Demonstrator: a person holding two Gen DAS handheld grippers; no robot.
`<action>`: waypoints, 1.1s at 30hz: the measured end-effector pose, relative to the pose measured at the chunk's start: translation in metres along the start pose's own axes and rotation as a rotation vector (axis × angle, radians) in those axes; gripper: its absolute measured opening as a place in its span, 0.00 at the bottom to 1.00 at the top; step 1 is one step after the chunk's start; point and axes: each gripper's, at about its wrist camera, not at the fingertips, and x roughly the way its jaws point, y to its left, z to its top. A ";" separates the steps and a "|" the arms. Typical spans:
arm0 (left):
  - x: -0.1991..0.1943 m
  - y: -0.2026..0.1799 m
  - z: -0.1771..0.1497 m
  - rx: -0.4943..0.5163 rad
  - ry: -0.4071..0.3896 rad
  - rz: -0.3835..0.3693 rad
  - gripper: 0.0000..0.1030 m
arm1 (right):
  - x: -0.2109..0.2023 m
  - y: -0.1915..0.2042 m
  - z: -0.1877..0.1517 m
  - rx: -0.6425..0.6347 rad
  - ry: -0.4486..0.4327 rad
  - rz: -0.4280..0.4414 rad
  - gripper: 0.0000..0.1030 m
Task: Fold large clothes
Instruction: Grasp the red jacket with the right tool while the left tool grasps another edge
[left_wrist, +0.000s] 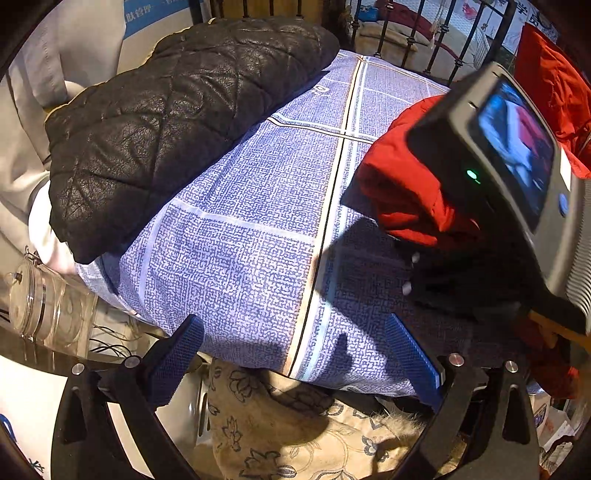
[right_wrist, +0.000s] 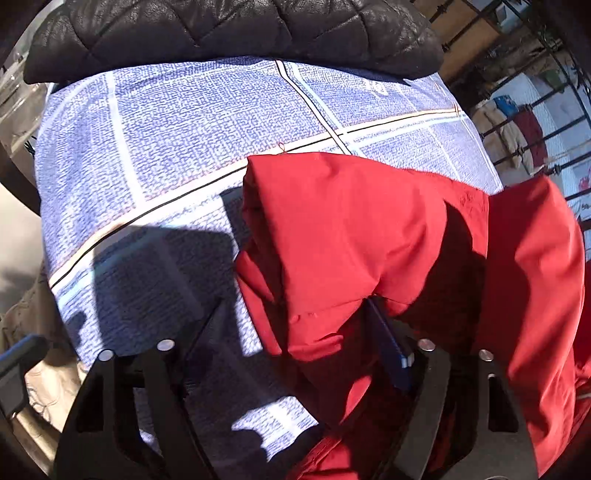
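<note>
while the left tongs (left_wrist: 291, 354) hang spread and empty over the blue patterned cloth (left_wrist: 236, 236) covering the worktop, the right tongs (right_wrist: 295, 339) have a fold of the red jacket (right_wrist: 354, 236) between their fingers; whether the pads actually press on it cannot be told. the jacket lies bunched on the right side of the cloth, partly in shadow. a black quilted leather jacket (left_wrist: 166, 110) lies along the cloth's far left edge, well apart from the red one. a glass jar (left_wrist: 44, 302) sits off the cloth at the left.
</note>
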 end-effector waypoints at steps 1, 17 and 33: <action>-0.002 -0.001 -0.001 0.004 -0.007 -0.008 0.94 | -0.002 -0.010 0.005 0.023 -0.004 -0.013 0.34; -0.018 -0.149 0.023 0.283 0.028 -0.373 0.94 | -0.170 -0.394 -0.070 0.777 -0.343 -0.413 0.08; 0.000 -0.239 0.018 0.549 -0.122 -0.181 0.12 | -0.173 -0.449 -0.413 1.224 -0.135 -0.474 0.08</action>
